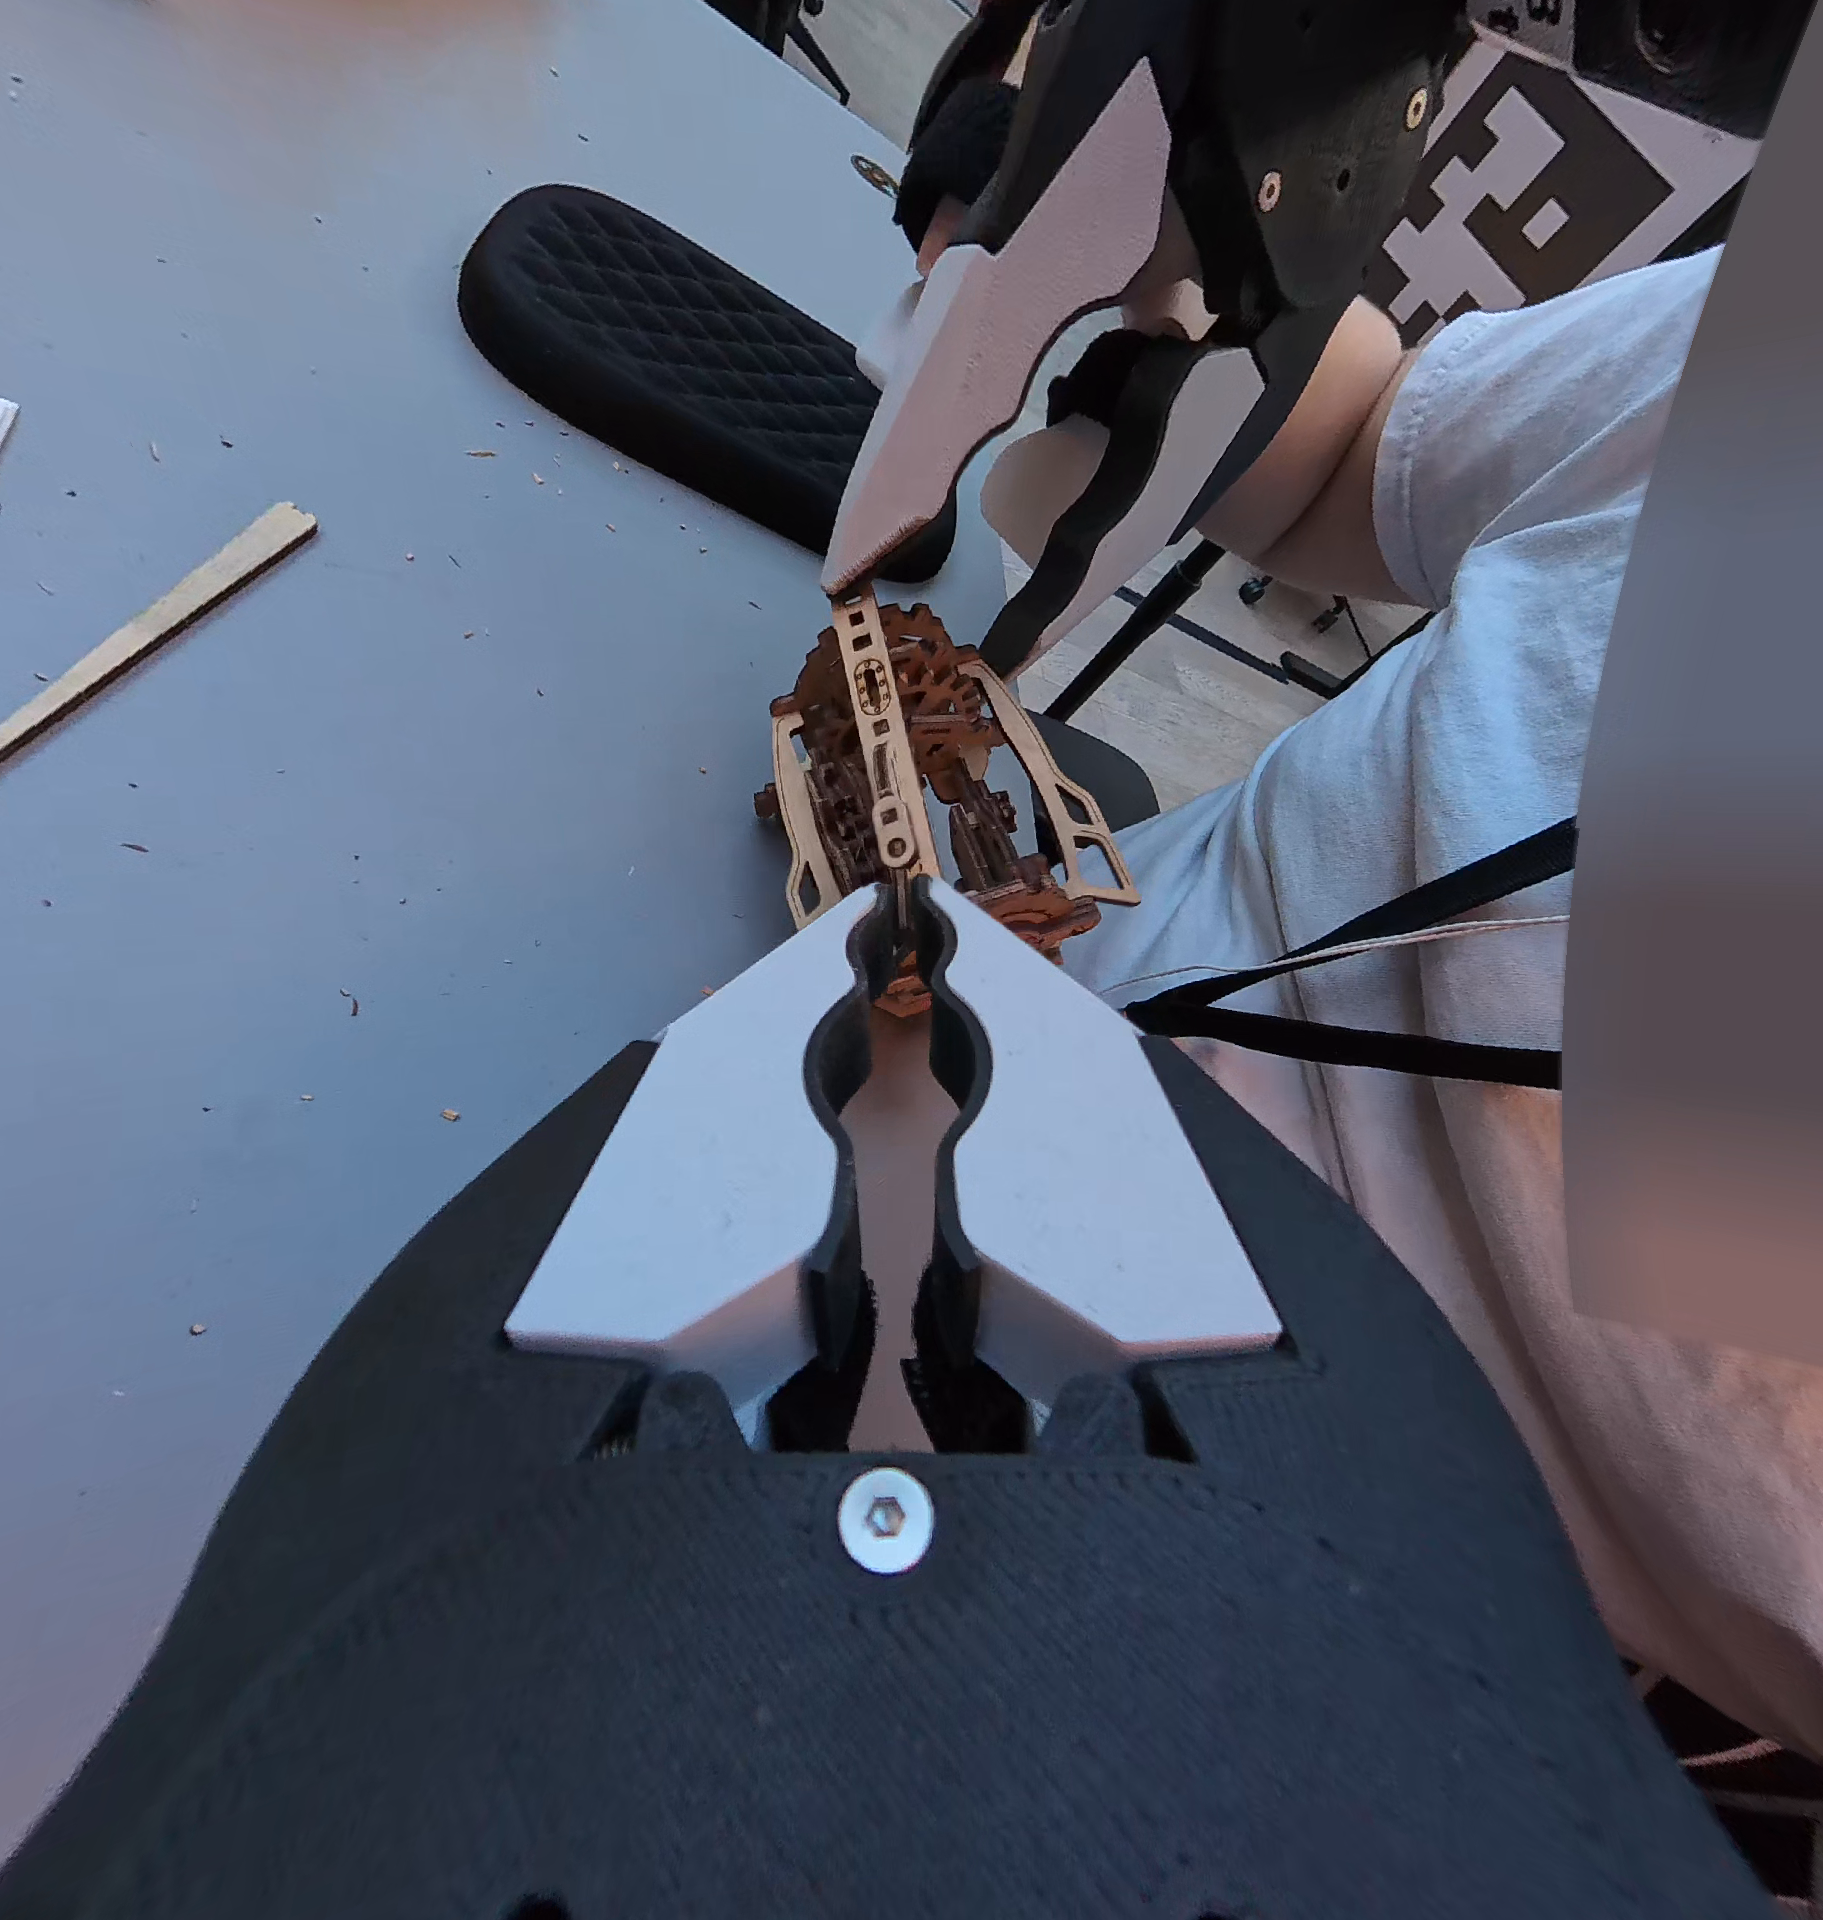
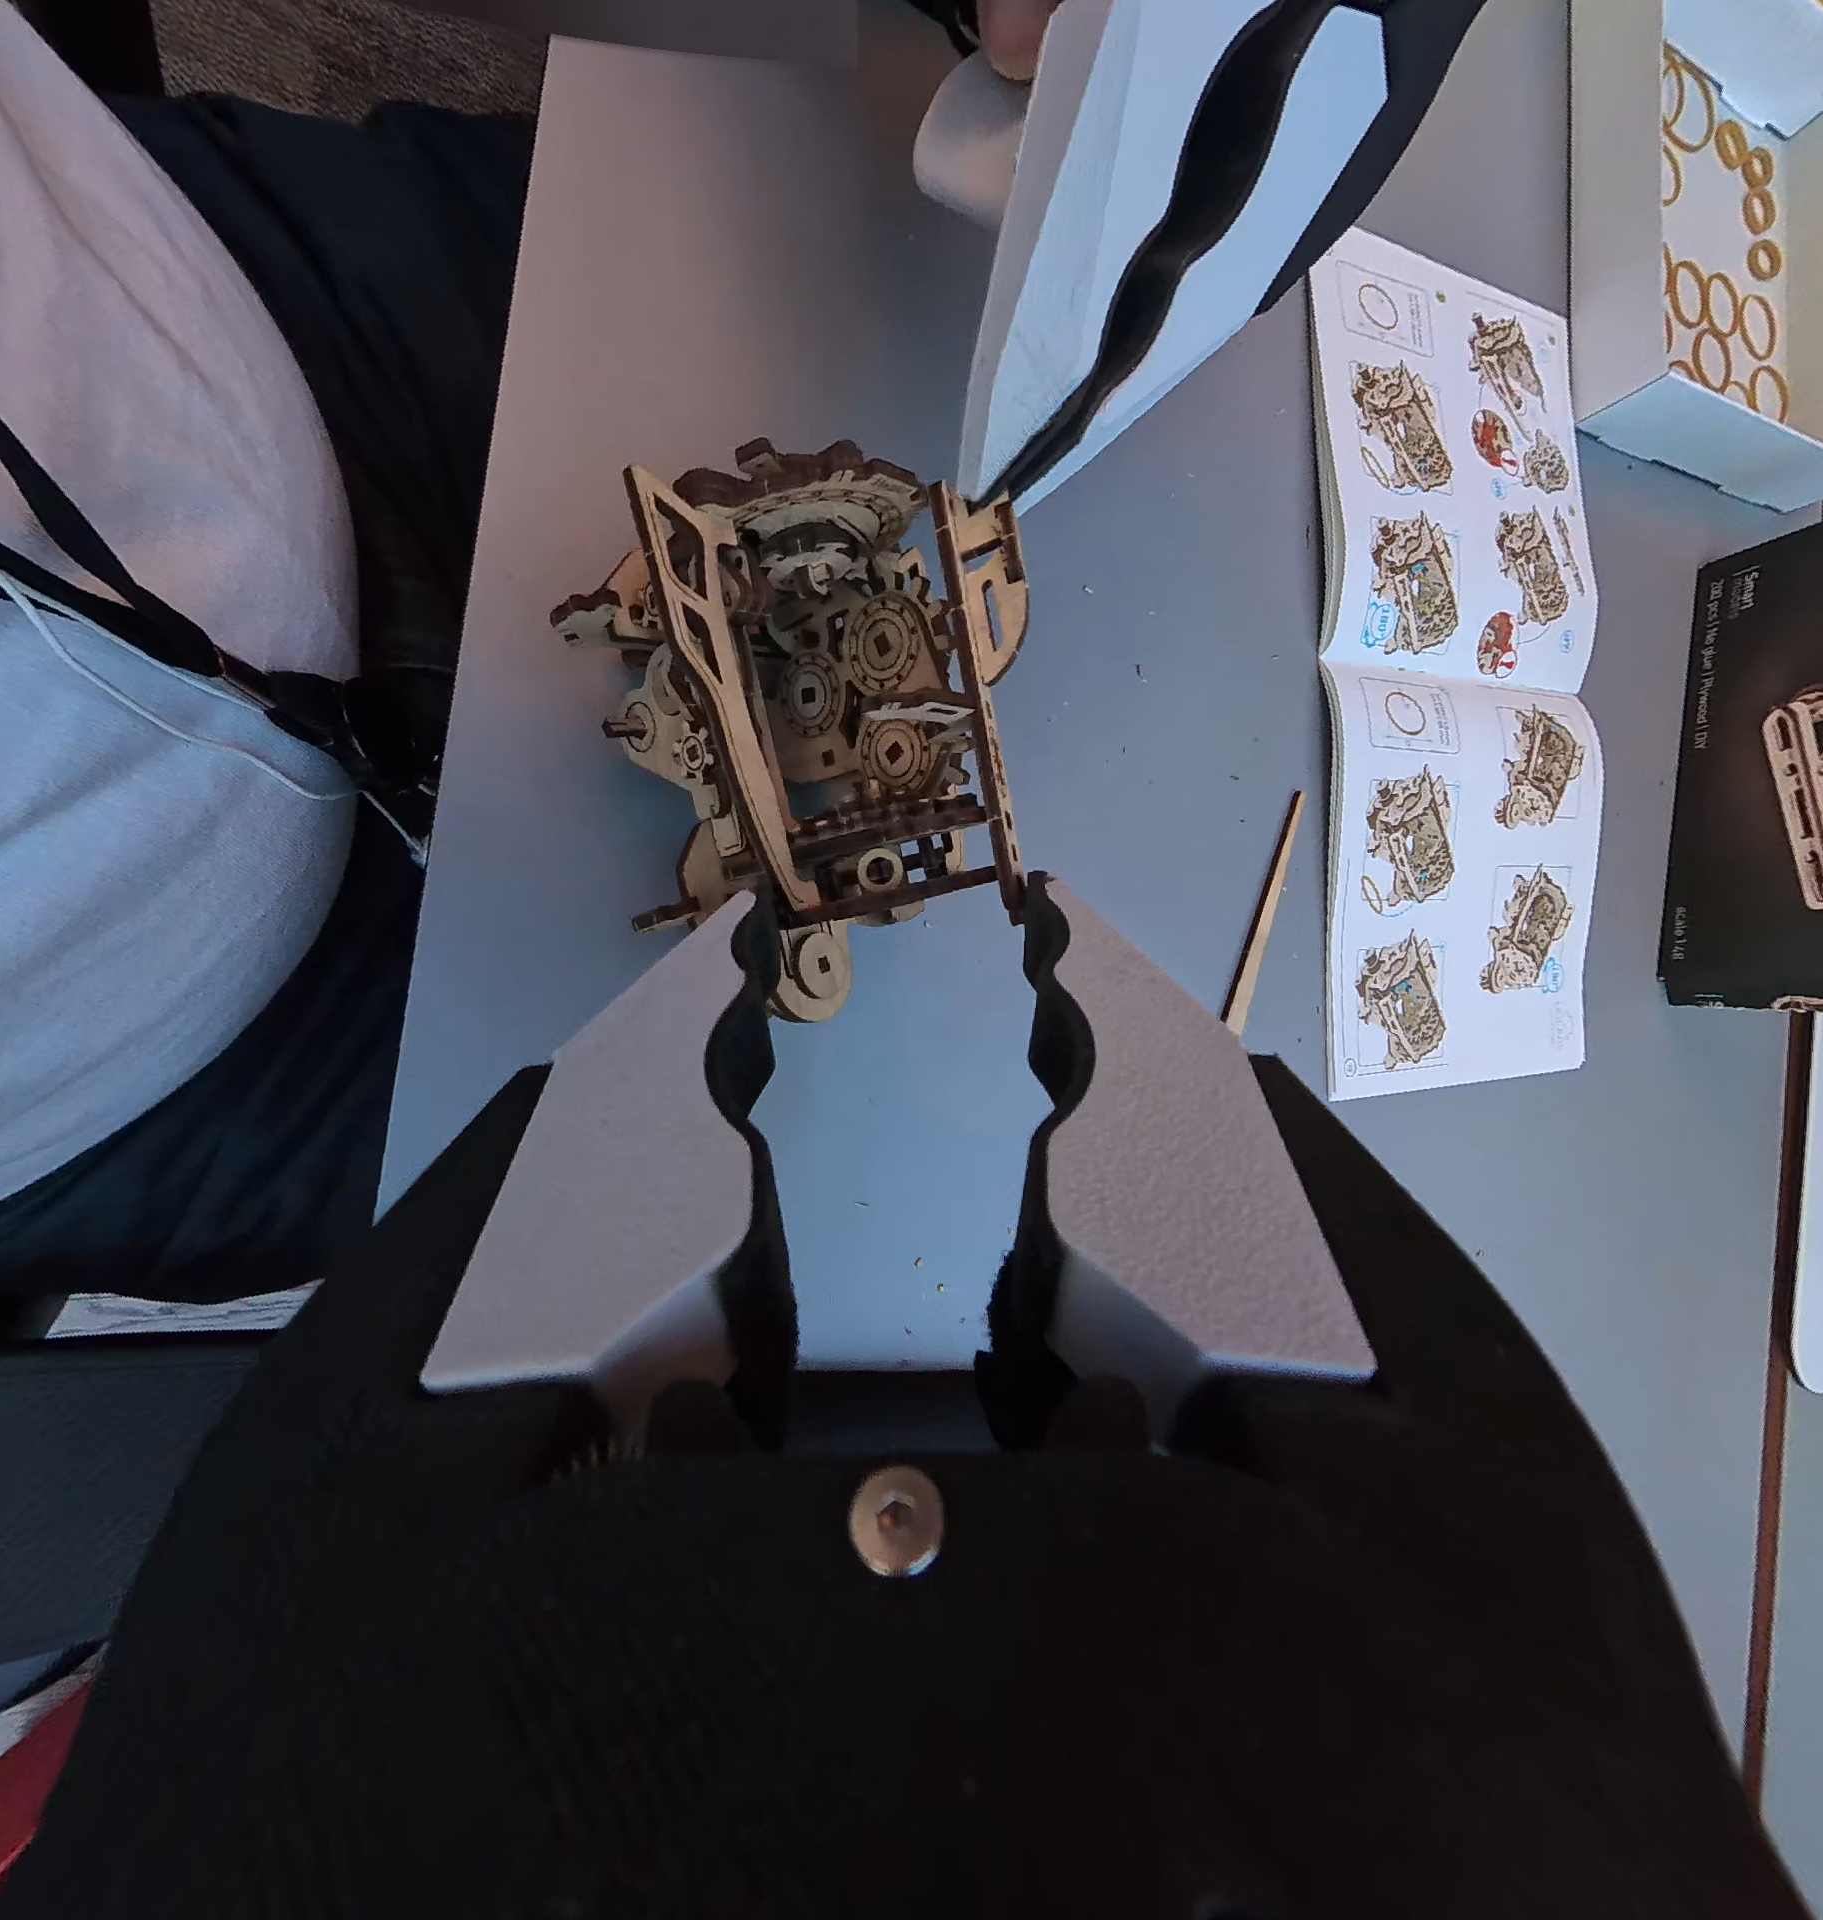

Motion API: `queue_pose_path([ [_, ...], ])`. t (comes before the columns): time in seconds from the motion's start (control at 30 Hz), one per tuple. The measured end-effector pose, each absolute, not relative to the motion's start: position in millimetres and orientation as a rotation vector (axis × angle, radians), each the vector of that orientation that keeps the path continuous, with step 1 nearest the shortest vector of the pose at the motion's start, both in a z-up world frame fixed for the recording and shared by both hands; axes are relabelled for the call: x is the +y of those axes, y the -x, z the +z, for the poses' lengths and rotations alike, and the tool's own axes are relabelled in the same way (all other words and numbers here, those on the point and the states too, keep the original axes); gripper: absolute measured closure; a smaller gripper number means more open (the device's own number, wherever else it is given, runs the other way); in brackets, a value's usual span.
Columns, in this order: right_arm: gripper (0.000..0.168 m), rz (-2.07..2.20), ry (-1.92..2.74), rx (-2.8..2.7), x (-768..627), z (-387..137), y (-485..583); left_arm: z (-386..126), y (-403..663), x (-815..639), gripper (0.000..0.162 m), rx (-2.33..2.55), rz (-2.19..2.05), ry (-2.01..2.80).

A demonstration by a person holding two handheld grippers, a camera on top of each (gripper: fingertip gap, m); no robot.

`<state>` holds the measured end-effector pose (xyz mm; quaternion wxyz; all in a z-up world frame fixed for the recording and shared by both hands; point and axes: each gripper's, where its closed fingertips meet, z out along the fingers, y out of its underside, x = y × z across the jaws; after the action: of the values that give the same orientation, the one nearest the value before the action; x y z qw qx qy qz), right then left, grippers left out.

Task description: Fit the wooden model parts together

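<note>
The model, a part-built wooden gearbox of cogs between pale side frames, sits tilted near the counter edge, just in front of the person's lap. One thin side panel runs along its flank.

The left claw is pinched narrow on the near end of that panel, the wood edge caught between its tips. The right claw stands wide, its two tips bracketing the model's base; one tip seems to touch the panel's far end, though I cannot tell whether it presses.

The main risk, as I judge it, is the panel itself: it is thin plywood held only at its ends, so a squeeze or push off its line could bow or snap it, or break a tab short of its slot. A twist from the left claw could also lever the frame and pop seated gears loose. The model is light and close to the edge, so an uneven shove could slide it into the lap or onto the floor.

A loose stick, booklet and box lie well apart to the side.
</note>
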<state>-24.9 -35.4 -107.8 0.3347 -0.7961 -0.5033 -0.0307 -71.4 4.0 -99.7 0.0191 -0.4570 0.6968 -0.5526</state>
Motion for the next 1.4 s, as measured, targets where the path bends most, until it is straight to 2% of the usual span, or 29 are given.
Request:
queue_pose_path([
  [1.4, 0.116, -0.171, 1.936, -1.390, -34, -107, 36, -105, 87, -10, 0.162, 2.025, -1.895, 1.985],
])
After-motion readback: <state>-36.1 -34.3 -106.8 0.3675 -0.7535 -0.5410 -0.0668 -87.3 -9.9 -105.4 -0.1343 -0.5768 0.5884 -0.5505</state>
